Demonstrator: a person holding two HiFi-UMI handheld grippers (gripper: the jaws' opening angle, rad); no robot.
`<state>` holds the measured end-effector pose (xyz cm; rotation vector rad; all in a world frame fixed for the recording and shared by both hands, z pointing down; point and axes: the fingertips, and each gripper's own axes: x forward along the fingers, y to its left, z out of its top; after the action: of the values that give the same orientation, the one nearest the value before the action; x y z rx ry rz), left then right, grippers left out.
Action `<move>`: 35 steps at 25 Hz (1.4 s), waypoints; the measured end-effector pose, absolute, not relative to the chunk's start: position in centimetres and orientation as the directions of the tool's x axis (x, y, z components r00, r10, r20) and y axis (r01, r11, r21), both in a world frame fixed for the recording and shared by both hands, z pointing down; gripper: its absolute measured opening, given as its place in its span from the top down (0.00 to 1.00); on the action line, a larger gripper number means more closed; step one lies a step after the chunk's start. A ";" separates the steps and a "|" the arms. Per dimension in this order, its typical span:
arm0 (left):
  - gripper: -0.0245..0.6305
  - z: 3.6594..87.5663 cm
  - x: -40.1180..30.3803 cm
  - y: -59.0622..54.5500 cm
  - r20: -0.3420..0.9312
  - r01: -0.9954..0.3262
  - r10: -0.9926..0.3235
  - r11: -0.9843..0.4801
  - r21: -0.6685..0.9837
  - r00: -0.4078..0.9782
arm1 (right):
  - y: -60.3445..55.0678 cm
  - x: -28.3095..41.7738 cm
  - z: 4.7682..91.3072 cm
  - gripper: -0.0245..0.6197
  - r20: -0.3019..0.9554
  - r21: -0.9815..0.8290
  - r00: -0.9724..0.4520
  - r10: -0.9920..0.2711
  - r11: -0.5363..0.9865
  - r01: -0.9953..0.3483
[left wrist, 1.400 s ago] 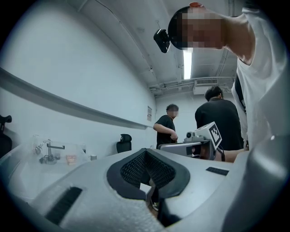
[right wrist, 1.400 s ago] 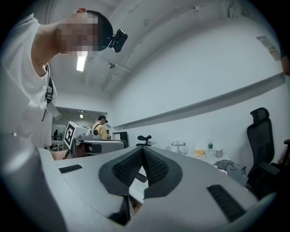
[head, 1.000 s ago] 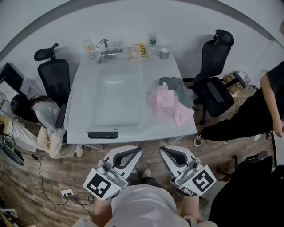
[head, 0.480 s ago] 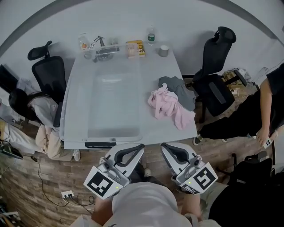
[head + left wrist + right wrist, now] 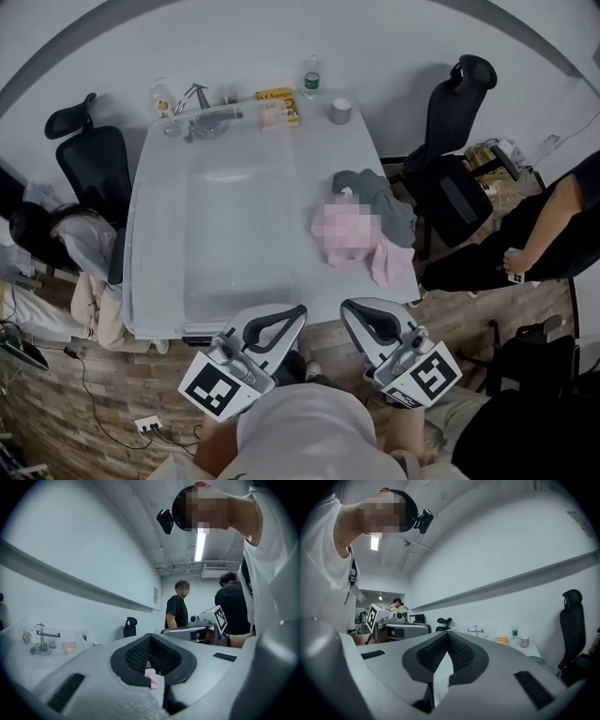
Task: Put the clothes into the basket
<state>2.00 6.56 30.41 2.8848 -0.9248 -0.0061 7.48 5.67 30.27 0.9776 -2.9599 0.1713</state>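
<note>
A pile of pink clothes (image 5: 354, 236) lies on the right side of the white table (image 5: 328, 141), with a grey garment (image 5: 380, 192) behind it and partly under it. A large clear plastic basket (image 5: 190, 244) fills the table's left half. My left gripper (image 5: 298, 312) and right gripper (image 5: 346, 308) are side by side at the table's front edge, pointing level at it. Both are shut with nothing in them. In the left gripper view a bit of the pink clothes (image 5: 152, 678) shows past the closed left gripper (image 5: 151, 637). The right gripper (image 5: 449, 635) looks over the tabletop.
At the table's back edge stand a bottle (image 5: 311, 77), a cup (image 5: 339, 111), a yellow box (image 5: 277, 98) and a metal tap-like fixture (image 5: 197, 98). Black office chairs flank the table, left (image 5: 89, 155) and right (image 5: 455, 112). A person (image 5: 553, 225) sits at the right.
Both grippers have moved toward the table; its front edge now lies right at their tips. The person at the right has drawn an arm inward.
</note>
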 end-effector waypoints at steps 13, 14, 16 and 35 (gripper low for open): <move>0.95 30.3 1.2 2.5 0.014 -0.500 -0.503 -0.857 0.128 0.864 | 2.0 6.2 30.2 0.95 0.075 -0.085 -0.752 -0.654 0.748 -0.659; 0.95 30.2 1.2 2.2 0.013 -0.495 -0.497 -0.859 0.129 0.867 | 1.8 6.2 30.2 0.95 0.078 -0.085 -0.748 -0.659 0.744 -0.663; 0.95 30.1 1.3 1.7 0.012 -0.486 -0.489 -0.864 0.131 0.872 | 1.3 6.4 29.9 0.95 0.080 -0.083 -0.742 -0.665 0.738 -0.670; 0.95 30.5 6.5 -5.2 0.026 -0.497 -0.498 -0.858 0.127 0.867 | -5.6 12.0 30.1 0.95 0.072 -0.085 -0.740 -0.669 0.735 -0.673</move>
<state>6.47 -5.21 30.49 2.9092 -0.7787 -0.0123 12.03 -5.60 30.14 1.1190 -2.8914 0.1643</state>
